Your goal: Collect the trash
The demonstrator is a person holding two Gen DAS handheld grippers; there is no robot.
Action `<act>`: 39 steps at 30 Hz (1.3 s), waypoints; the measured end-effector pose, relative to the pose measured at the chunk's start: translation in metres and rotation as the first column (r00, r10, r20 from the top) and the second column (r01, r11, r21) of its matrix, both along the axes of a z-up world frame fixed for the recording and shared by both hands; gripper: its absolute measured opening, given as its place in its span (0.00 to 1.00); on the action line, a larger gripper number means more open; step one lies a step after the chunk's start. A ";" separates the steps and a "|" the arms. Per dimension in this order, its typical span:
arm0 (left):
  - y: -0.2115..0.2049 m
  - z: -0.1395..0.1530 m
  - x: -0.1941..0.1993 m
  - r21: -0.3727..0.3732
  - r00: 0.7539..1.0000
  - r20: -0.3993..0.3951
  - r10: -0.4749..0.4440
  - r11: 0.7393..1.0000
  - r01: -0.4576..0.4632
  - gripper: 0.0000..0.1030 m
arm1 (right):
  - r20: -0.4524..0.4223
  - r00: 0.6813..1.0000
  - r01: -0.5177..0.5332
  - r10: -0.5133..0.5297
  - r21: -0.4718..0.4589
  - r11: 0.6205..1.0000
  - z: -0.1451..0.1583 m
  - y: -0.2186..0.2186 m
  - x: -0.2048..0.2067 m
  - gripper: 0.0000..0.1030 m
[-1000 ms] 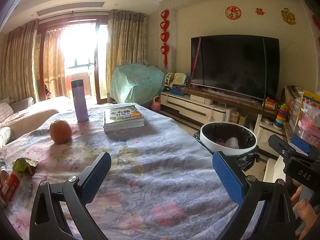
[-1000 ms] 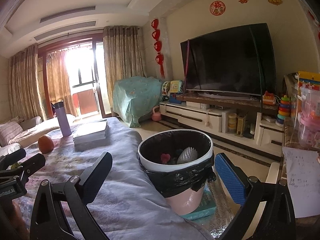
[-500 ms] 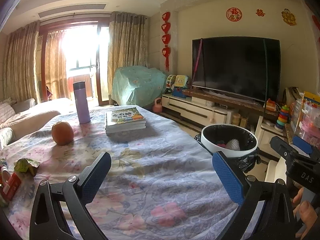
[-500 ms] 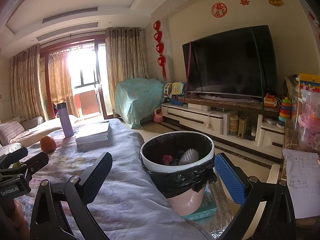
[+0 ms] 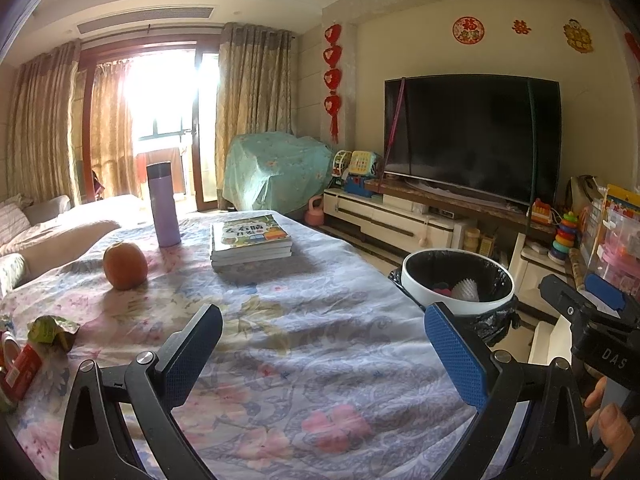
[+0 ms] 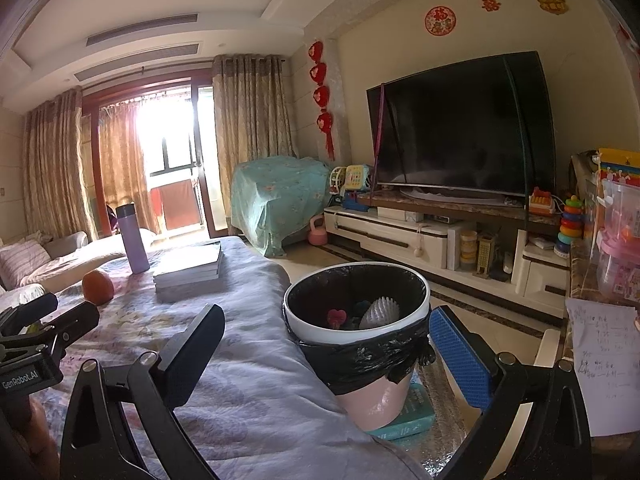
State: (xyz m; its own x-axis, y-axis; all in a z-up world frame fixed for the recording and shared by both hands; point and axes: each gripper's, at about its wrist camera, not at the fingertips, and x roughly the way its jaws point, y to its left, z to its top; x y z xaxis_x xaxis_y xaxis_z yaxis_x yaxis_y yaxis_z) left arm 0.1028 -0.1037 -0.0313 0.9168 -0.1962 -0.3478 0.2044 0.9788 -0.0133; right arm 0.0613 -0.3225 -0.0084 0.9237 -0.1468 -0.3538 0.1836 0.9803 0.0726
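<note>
- The left gripper (image 5: pixel 322 354) hangs over the near part of the flowered tablecloth (image 5: pixel 280 320), jaws spread wide with nothing between the blue pads. The right gripper (image 6: pixel 326 354) is just as wide and just as empty, its pads flanking the bin in its own view without touching it.
- The step in hand looks like the gap between pickups: both tools free, nothing carried.
- Taking the trash bin (image 5: pixel 458 280) as landmark: it stands off the right edge of the table, lined with a black bag, on a teal box, with a white ribbed thing and a pink scrap already inside.
- Well to the left of the bin, at the table's near-left edge, lie the remaining scraps: a crumpled green wrapper (image 5: pixel 52 330) and, nearer still, a red packet (image 5: pixel 20 364).
- The red packet's long axis seems to run from near-left to far-right, one end cut off by the picture's edge. The wrapper is bunched and has no clear axis.
- The next move probably calls for the left gripper to swing left, away from the bin, drop low, and close across the wrapper's crumpled bulk.
- Farther left of the bin sits an orange (image 5: pixel 125 265); beyond it a purple flask (image 5: pixel 163 205) stands upright, with a stack of books (image 5: pixel 250 240) lying flat between flask and bin. None of these reads as trash.
</note>
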 end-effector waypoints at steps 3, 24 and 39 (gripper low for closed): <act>0.000 0.000 0.000 0.001 1.000 0.001 0.000 1.000 0.000 0.99 | 0.000 1.000 0.000 0.000 0.000 1.000 0.000 0.000 0.000 1.00; 0.001 -0.001 -0.001 0.000 1.000 -0.004 -0.004 1.000 0.004 0.99 | -0.011 1.000 -0.006 0.006 0.001 1.000 0.002 0.000 0.000 1.00; 0.002 -0.001 0.000 0.001 1.000 -0.006 -0.007 1.000 0.007 0.99 | -0.008 1.000 -0.019 0.019 0.000 1.000 0.005 0.000 0.002 1.00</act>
State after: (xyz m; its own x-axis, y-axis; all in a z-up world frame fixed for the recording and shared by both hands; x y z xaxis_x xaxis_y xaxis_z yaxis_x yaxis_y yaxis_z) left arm 0.1028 -0.1012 -0.0326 0.9134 -0.2026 -0.3532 0.2115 0.9773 -0.0137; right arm 0.0638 -0.3222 -0.0038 0.9236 -0.1293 -0.3610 0.1654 0.9837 0.0707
